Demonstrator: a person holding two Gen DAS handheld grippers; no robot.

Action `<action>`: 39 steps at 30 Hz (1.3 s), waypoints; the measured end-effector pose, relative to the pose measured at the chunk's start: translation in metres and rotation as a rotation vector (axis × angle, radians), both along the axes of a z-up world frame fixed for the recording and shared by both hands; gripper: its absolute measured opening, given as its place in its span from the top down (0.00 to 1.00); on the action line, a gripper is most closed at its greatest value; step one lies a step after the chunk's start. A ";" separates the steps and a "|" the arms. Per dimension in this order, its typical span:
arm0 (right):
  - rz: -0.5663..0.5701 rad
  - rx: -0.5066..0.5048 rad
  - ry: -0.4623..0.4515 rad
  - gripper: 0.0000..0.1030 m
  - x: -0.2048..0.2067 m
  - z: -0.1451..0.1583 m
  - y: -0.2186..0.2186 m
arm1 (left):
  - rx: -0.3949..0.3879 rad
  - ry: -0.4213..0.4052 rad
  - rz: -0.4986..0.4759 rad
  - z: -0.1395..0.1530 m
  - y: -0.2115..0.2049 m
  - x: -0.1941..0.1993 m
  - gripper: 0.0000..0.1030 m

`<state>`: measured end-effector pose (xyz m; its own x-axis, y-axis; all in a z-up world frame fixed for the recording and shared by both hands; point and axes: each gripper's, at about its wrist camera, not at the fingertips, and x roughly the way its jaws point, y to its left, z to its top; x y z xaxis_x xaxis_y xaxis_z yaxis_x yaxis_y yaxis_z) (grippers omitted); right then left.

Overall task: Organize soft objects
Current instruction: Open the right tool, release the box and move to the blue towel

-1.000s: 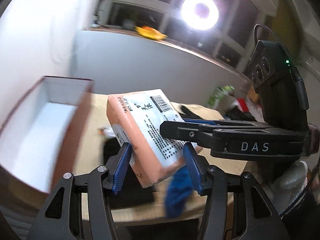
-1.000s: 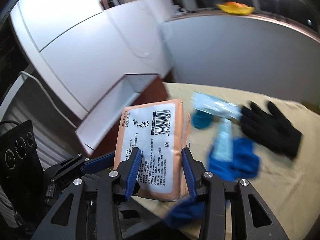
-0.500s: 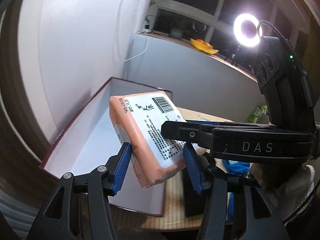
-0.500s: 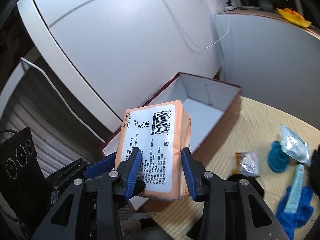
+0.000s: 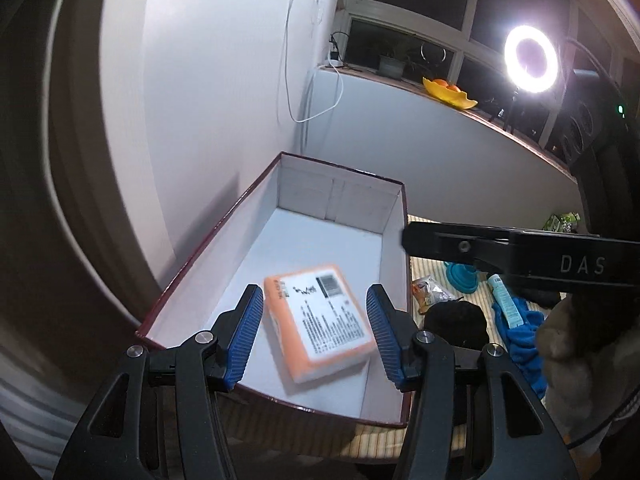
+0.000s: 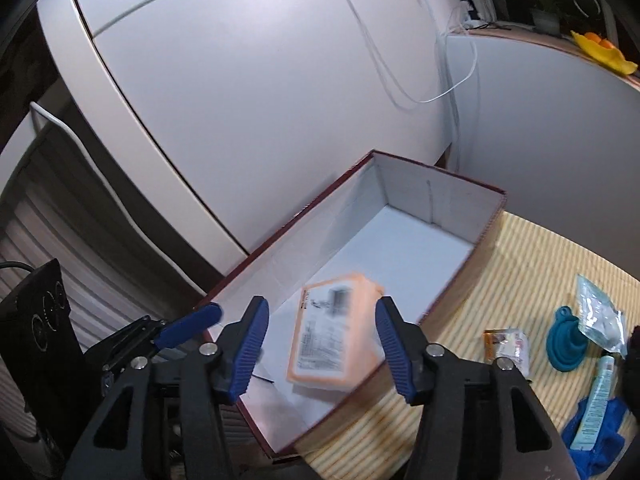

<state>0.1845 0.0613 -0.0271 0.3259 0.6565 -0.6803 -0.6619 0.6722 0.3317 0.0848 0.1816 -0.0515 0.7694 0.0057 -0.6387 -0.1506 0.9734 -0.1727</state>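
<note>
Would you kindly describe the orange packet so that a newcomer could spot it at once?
Find the long dark-red box with white inner walls at the edge of the striped mat. The orange packet is in its near end. It is the only thing in the box, a soft orange pack with a white printed label and barcode.

Only thing you can actually read is "DAS" in pale capitals on the black arm of the right gripper [image 5: 520,256], seen from the left wrist. The orange packet [image 5: 320,320] in the box [image 5: 340,196] has a white label with a barcode and printed lines, all too blurry to read.
</note>
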 end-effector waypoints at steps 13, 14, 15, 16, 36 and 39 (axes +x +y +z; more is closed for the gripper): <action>-0.095 0.029 -0.042 0.48 -0.014 -0.005 -0.061 | 0.044 -0.029 -0.017 0.010 -0.028 -0.016 0.49; -0.112 0.062 -0.033 0.48 -0.014 -0.006 -0.070 | 0.052 -0.033 -0.022 0.011 -0.032 -0.018 0.49; -0.126 0.091 -0.025 0.48 -0.013 -0.007 -0.077 | 0.062 -0.036 -0.028 0.011 -0.036 -0.020 0.49; -0.144 0.124 -0.021 0.48 -0.015 -0.008 -0.088 | 0.068 -0.037 -0.034 0.011 -0.039 -0.021 0.49; -0.311 -0.122 -0.092 0.48 -0.044 -0.021 -0.215 | 0.015 0.016 -0.212 -0.015 -0.120 -0.035 0.48; -0.333 -0.117 -0.067 0.48 -0.050 -0.026 -0.237 | -0.009 0.047 -0.241 -0.025 -0.133 -0.033 0.45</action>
<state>0.1344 -0.1756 -0.0536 0.5549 0.4255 -0.7148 -0.4178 0.8856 0.2028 0.0523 0.0487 -0.0768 0.7171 -0.1804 -0.6732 0.0780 0.9806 -0.1797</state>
